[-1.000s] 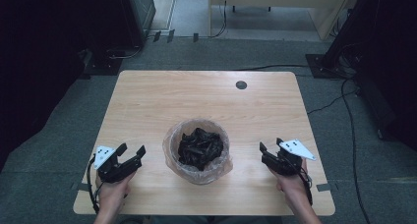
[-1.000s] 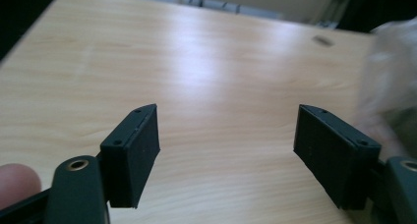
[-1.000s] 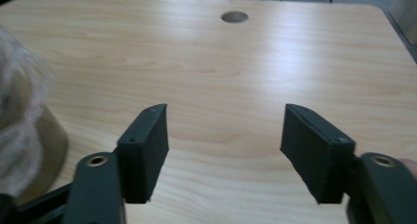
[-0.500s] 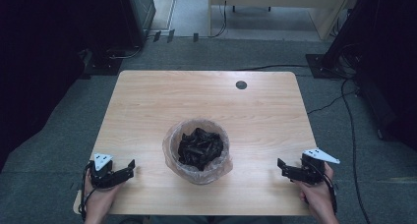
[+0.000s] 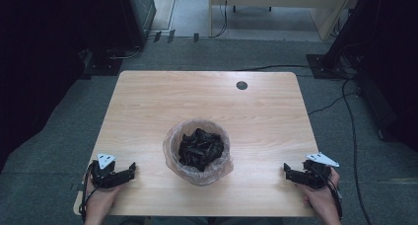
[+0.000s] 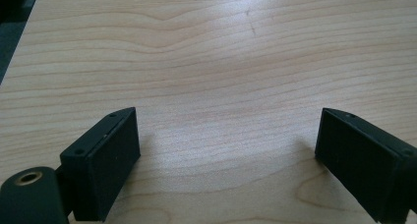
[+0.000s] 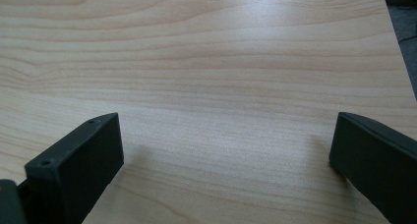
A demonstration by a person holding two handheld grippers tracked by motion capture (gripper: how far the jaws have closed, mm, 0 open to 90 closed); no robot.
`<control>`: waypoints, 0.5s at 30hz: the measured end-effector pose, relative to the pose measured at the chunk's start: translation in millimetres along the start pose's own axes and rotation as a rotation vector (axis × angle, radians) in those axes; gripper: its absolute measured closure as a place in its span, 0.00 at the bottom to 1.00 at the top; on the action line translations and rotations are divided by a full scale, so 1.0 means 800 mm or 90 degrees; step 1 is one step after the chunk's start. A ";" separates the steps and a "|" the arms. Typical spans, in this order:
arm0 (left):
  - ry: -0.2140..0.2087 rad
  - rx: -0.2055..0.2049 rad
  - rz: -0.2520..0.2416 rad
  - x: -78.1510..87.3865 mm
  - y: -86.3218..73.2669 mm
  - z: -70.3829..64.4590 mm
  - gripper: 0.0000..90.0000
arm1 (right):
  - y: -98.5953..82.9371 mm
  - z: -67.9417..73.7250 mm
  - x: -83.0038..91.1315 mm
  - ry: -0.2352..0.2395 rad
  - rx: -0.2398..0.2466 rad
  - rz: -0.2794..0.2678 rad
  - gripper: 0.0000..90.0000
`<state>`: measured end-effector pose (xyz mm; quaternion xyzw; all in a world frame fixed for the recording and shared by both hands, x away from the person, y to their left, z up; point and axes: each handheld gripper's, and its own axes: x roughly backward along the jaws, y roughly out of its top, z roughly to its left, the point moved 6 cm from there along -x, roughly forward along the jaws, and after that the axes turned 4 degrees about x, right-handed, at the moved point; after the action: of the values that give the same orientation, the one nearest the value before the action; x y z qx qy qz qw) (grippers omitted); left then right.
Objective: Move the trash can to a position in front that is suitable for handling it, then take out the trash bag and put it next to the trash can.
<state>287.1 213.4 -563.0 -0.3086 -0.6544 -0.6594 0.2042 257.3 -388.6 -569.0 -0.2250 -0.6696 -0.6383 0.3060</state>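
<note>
Left gripper point(image 6: 226, 150): jaws released, spread wide, with bare wood grain between them in the left gripper view. Nothing is held. In the high view this left gripper point(image 5: 129, 168) rests low over the near left corner of the surface point(image 5: 207, 101), jaws pointing inward toward the middle, grey three-cornered plate on top, the person's left hand point(image 5: 98, 200) behind it.

Right gripper point(image 7: 226, 155): jaws released, also spread wide, with bare wood between them in the right gripper view. Nothing is held. In the high view this right gripper point(image 5: 287, 171) sits at the near right edge of the surface, jaws pointing inward, right hand point(image 5: 323, 200) behind it.

Bin point(image 5: 198, 175): a small round container lined with a translucent plastic bag, standing upright at the middle of the surface toward the near edge, between the two grippers and well apart from both. Dark, crumpled contents point(image 5: 199, 148) lie inside it; what they are cannot be told.

Surface: light wood, with a round dark cable hole point(image 5: 241, 85) near the far edge. Grey carpet floor point(image 5: 49, 151) surrounds it, and a cable point(image 5: 345, 99) trails across the floor at the right.
</note>
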 end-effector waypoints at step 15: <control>-0.029 0.040 -0.012 0.006 0.005 -0.015 0.14 | -0.001 0.003 -0.002 -0.013 0.017 -0.002 0.00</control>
<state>284.6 201.9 -556.8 -0.3105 -0.6820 -0.6336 0.1925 257.0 -385.9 -570.6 -0.2263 -0.6815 -0.6273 0.3014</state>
